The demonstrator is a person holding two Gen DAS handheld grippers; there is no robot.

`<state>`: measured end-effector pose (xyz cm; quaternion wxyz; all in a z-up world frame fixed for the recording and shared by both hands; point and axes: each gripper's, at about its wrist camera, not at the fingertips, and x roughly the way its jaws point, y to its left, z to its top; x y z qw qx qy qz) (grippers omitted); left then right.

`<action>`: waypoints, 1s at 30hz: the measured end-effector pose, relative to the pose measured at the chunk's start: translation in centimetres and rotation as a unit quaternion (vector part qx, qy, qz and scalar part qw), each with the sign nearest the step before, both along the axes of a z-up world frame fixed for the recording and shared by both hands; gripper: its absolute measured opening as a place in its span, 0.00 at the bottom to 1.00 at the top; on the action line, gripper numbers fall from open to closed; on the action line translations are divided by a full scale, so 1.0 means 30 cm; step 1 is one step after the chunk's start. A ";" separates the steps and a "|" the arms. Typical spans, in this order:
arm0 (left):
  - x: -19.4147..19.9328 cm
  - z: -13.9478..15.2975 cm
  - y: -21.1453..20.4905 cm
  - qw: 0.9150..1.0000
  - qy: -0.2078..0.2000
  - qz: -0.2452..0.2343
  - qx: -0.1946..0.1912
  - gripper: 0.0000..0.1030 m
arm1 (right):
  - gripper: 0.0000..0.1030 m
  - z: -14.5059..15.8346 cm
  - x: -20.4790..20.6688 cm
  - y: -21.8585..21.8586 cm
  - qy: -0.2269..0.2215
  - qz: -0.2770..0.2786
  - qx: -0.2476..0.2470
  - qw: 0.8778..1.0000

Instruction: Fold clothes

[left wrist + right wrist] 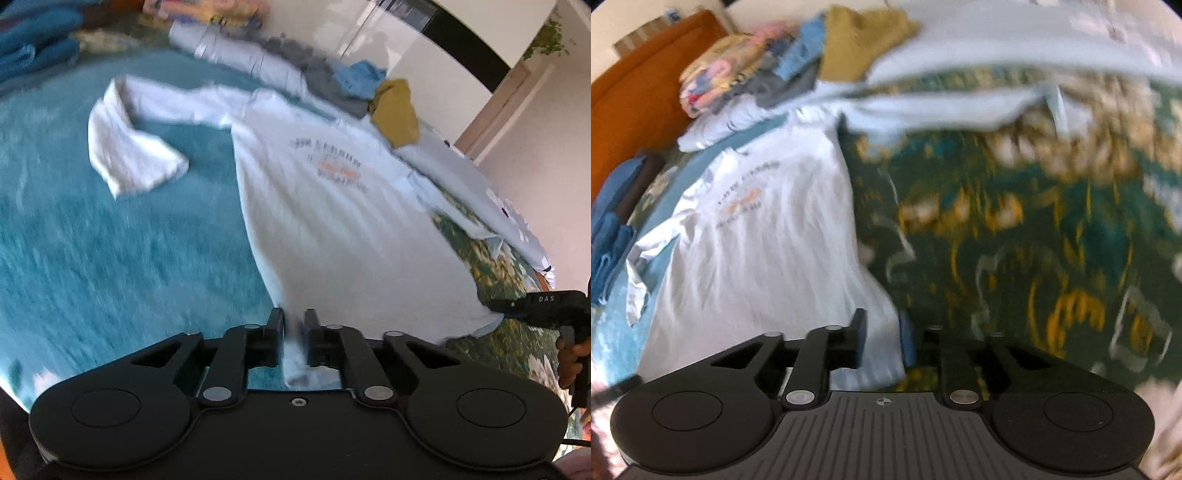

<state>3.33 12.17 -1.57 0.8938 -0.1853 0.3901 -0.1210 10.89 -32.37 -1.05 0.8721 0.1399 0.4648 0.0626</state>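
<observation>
Item: white shirt (332,221), flat on bed (110,258), print up.
Handling: light, limp, probably sags when lifted.
Hold: hem corners.
Left gripper (294,325): narrow, clamped on hem.
Right gripper (882,332): narrow, clamped on other hem corner.

Free room: bare teal fleece blanket (92,240) left of the white printed long-sleeve shirt (332,221); dark green patterned bedspread (1015,240) to its right. Obstacles: far-edge heap w/ mustard-yellow crumpled garment (397,110), blue crumpled cloth (360,79), pale blue sheet (997,48); orange headboard (646,92) behind.
</observation>
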 end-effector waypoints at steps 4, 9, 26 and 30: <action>0.021 0.060 0.014 0.999 -0.039 0.007 0.018 0.37 | 0.35 0.076 0.024 0.042 -0.058 0.002 -0.023 0.998; 0.084 0.081 0.017 0.989 -0.064 0.050 0.124 0.54 | 0.40 0.075 0.055 0.170 -0.081 0.047 -0.018 0.995; 0.402 -0.076 0.066 0.960 -0.026 0.091 0.264 0.00 | 0.52 0.026 0.142 0.380 -0.055 0.106 0.013 0.993; 0.367 -0.024 0.138 0.962 -0.046 0.138 0.230 0.00 | 0.52 0.011 0.163 0.401 -0.051 0.111 0.015 0.992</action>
